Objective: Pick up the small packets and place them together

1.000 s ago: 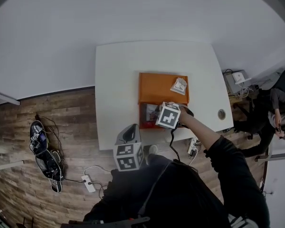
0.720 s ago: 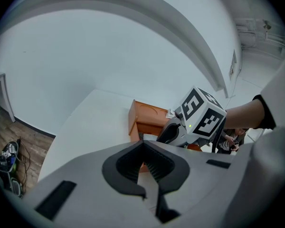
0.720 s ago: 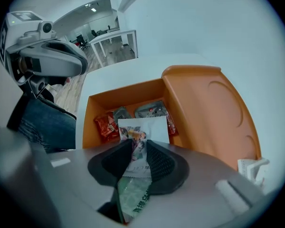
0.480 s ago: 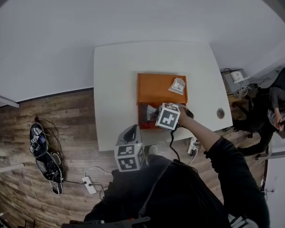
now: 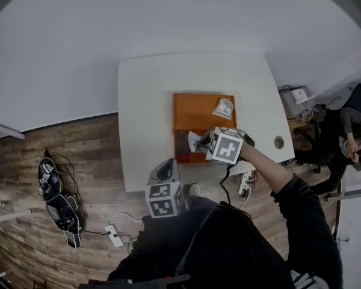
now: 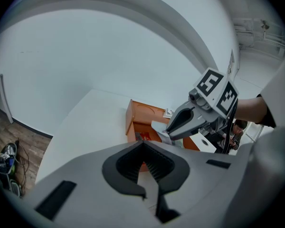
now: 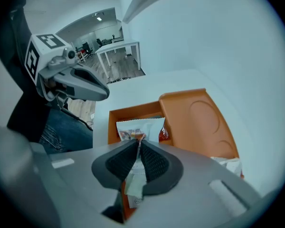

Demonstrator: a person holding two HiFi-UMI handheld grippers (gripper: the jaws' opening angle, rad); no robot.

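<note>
Though low before, packet (image 7: 140,126) now aloft

1. A white table (image 5: 150,95) carries an orange box (image 5: 192,110), with one small packet (image 5: 224,108) lying at its far right corner.
2. The right gripper (image 5: 201,142) hangs over the box's near end, and its jaws have just been closing on a second packet (image 5: 194,140).
3. The left gripper (image 5: 163,170) sits at the table's near edge.

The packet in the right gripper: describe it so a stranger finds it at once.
On the white table lies an open orange box. Over its open compartment, the right gripper, jaws just closed further, pinches a white packet with red print. The other packet lies loose on the box's lid.
</note>
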